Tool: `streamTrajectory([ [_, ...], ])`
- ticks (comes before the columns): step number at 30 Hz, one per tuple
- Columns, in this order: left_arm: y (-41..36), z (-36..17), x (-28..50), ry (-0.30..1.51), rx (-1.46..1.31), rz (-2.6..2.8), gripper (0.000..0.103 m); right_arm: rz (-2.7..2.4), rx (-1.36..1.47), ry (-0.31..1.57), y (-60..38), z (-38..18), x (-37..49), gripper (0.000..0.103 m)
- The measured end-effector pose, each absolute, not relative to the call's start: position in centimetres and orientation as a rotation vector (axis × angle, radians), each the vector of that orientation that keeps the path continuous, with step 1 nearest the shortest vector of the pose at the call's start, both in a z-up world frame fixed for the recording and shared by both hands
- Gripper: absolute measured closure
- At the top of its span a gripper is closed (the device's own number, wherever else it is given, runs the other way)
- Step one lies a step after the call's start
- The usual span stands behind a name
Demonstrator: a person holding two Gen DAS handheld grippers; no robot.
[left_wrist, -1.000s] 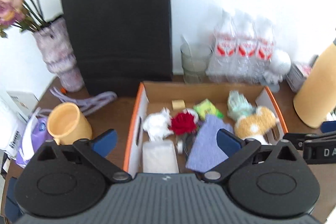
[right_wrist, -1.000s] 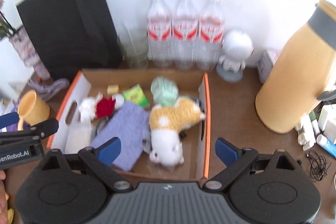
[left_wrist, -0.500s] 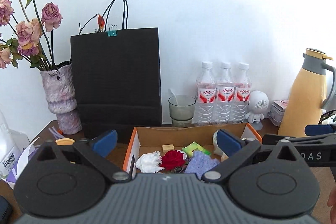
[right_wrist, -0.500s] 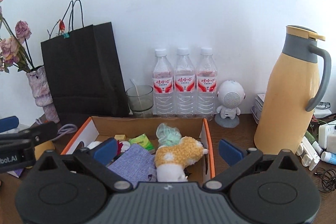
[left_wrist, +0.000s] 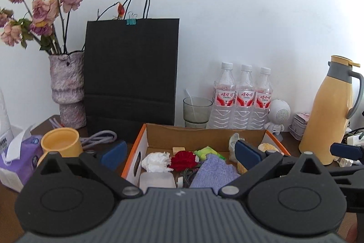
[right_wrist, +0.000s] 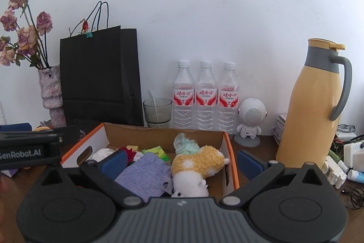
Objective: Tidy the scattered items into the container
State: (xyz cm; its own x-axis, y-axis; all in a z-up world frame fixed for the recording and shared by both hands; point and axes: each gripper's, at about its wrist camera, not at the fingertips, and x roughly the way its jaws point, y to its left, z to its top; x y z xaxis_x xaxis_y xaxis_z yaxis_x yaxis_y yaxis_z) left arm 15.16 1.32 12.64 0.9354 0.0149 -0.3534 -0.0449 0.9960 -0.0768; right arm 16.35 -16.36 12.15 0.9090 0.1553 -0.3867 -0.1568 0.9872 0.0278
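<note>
A cardboard box with orange edges [left_wrist: 204, 131] [right_wrist: 163, 134] stands mid-table. In it lie a yellow-and-white plush toy [right_wrist: 198, 163], a purple cloth [left_wrist: 211, 171] [right_wrist: 145, 171], a red flower [left_wrist: 183, 158], crumpled white tissue [left_wrist: 155, 161], a green packet [left_wrist: 207, 151], a pale green bundle [right_wrist: 185, 144] and a white soap-like block [left_wrist: 157, 179]. My left gripper [left_wrist: 179, 155] is open and empty, held back in front of the box. My right gripper [right_wrist: 182, 161] is open and empty, also in front of the box.
A yellow cup [left_wrist: 60, 144], purple tissue pack [left_wrist: 18, 158] and purple cord [left_wrist: 100, 137] lie left of the box. Behind stand a vase [left_wrist: 67, 92], black paper bag [left_wrist: 130, 74], glass [left_wrist: 196, 109], three bottles [left_wrist: 242, 97], robot speaker [right_wrist: 250, 120], yellow jug [right_wrist: 311, 106]. Small bottles and chargers [right_wrist: 341, 165] crowd the right.
Both grippers have tilted up and pulled back from looking down into the box to a level view of the table and wall. Both stayed open and empty.
</note>
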Motion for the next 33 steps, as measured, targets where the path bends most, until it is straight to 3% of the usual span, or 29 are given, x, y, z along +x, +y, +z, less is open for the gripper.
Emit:
streamTrajectory([
  [7, 1.1, 10.0, 8.4, 0.481, -0.080, 0.007, 0.000, 0.232, 0.065, 0.513, -16.8, 8.2, 10.8, 0.000],
  [19, 2.2, 5.1, -5.2, 0.501, -0.062, -0.019, 0.000, 0.267, 0.041, 0.558, -19.3, 3.9, -4.5, 0.000],
  [33, 2.2, 1.6, 0.1, 0.672, 0.012, 0.051, 0.000, 0.168, -0.021, 0.714, -18.1, 0.7, -0.2, 0.000],
])
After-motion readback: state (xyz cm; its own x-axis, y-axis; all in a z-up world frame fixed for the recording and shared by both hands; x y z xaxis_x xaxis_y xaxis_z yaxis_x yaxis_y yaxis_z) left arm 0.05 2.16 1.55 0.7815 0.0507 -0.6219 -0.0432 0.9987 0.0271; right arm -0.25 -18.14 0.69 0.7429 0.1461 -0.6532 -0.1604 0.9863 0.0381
